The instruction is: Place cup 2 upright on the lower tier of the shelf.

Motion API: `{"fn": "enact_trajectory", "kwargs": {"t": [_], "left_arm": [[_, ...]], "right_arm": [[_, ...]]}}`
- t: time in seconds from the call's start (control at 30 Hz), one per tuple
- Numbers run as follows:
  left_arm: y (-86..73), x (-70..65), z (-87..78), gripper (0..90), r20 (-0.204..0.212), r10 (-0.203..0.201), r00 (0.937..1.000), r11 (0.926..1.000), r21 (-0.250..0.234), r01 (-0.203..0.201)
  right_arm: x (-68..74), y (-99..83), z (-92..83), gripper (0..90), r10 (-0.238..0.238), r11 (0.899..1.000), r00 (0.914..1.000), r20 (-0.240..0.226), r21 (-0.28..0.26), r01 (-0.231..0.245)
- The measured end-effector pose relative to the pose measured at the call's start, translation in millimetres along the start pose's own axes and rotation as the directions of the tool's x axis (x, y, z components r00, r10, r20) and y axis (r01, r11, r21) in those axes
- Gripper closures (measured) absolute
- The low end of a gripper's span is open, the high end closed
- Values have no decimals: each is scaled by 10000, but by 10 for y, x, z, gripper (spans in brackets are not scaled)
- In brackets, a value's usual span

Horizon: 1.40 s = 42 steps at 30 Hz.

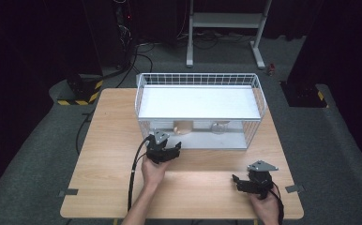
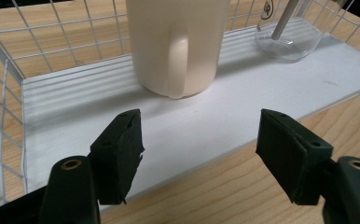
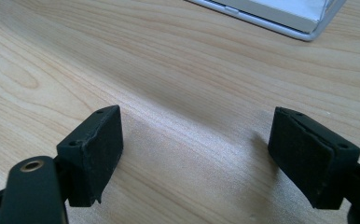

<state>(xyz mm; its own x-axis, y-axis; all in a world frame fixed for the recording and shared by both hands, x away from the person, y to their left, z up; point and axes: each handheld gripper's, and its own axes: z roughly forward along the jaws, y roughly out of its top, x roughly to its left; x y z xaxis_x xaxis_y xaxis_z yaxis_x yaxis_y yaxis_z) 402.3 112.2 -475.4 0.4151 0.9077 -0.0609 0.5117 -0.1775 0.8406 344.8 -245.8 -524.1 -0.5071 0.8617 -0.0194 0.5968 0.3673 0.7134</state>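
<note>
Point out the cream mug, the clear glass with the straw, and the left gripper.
cream mug [image 2: 178, 46], left gripper view, on its handle.
clear glass [image 2: 292, 44], left gripper view, on its lower wall.
left gripper [image 1: 173, 151], high view, between its open jaw tips.

From above, your desk [image 1: 113, 140] sits in a bright pool of light while the room around it falls to near black. The high view is soft and low on detail. In your gripper views, the jaws throw soft shadows forward on the wood, the cream mug [image 2: 178, 46] glares slightly, and focus stays fairly crisp
</note>
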Motion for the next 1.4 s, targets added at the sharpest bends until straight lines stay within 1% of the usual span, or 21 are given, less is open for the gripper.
{"fn": "enact_trajectory", "kwargs": {"t": [0.07,0.3,0.47,0.63,0.77,0.87,1.07,1.1,1.33,1.4], "left_arm": [[-1,5,-28,316,48,18,10000,10000,36,-18],[4,23,-91,314,82,8,10000,10000,-78,-7],[-13,48,-123,309,90,12,10000,10000,-42,-12],[-38,69,-158,306,96,-129,9999,9999,-93,130],[-52,69,-199,302,130,-110,9999,9999,-104,112],[-53,64,-223,300,176,-180,9997,9997,-174,183],[-56,72,-260,297,220,-155,9996,9996,-223,160],[-58,78,-266,297,232,-103,9997,9997,-216,108],[-78,100,-310,294,204,-211,9996,9994,-269,217],[-83,113,-325,293,189,-141,9997,9996,-252,146]], "right_arm": [[0,0,0,181,1,10000,10000,1,3,-1],[0,0,0,182,3,10000,10000,0,3,-3],[0,0,0,182,-6,10000,10000,6,1,6],[-1,0,0,182,-9,10000,10000,5,-3,9],[0,0,0,181,4,10000,10000,6,3,-4],[0,0,0,182,-1,10000,10000,4,0,1],[0,0,-1,182,-4,10000,10000,5,3,4],[0,0,0,182,1,10000,10000,4,4,-1],[0,0,0,182,2,10000,10000,-3,4,-2],[-1,0,0,181,-8,10000,10000,4,0,8]]}}
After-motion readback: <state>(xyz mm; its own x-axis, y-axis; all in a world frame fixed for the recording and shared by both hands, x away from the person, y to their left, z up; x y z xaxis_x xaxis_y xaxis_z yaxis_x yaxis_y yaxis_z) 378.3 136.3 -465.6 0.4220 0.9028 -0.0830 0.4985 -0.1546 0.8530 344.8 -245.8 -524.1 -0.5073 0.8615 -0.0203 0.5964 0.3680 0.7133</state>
